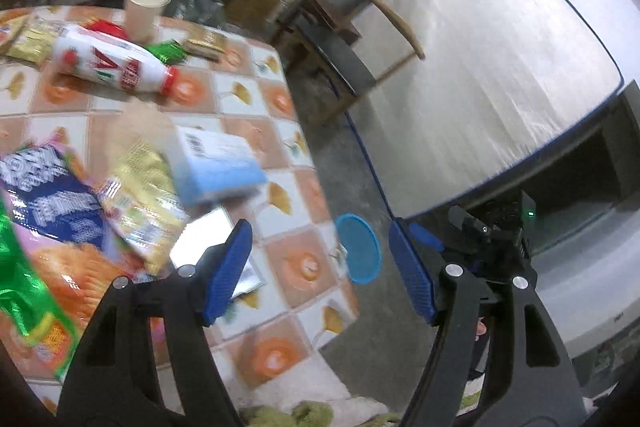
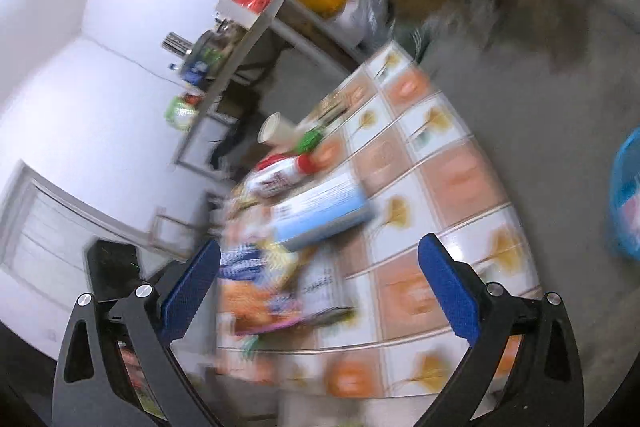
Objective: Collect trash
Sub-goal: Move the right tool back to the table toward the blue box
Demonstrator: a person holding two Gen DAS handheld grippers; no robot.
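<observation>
Trash lies on a table with a tiled orange-and-white cloth (image 1: pixel 280 103): a white bottle with a red cap (image 1: pixel 112 61) on its side, a paper cup (image 1: pixel 145 9), a blue-and-white box (image 1: pixel 218 163), and several snack wrappers (image 1: pixel 140 199). My left gripper (image 1: pixel 320 263) is open and empty over the table's right edge. My right gripper (image 2: pixel 320 287) is open and empty above the table; its view is blurred. The box (image 2: pixel 320 213), bottle (image 2: pixel 280 175) and cup (image 2: pixel 276 131) show ahead of it. The right gripper also appears in the left wrist view (image 1: pixel 492 239).
A blue bin (image 1: pixel 357 248) stands on the floor beside the table, also at the right edge of the right wrist view (image 2: pixel 626 199). A wooden chair (image 1: pixel 340 67) and a leaning mattress (image 1: pixel 492 67) stand to the right. A cluttered shelf (image 2: pixel 240 27) lines the wall.
</observation>
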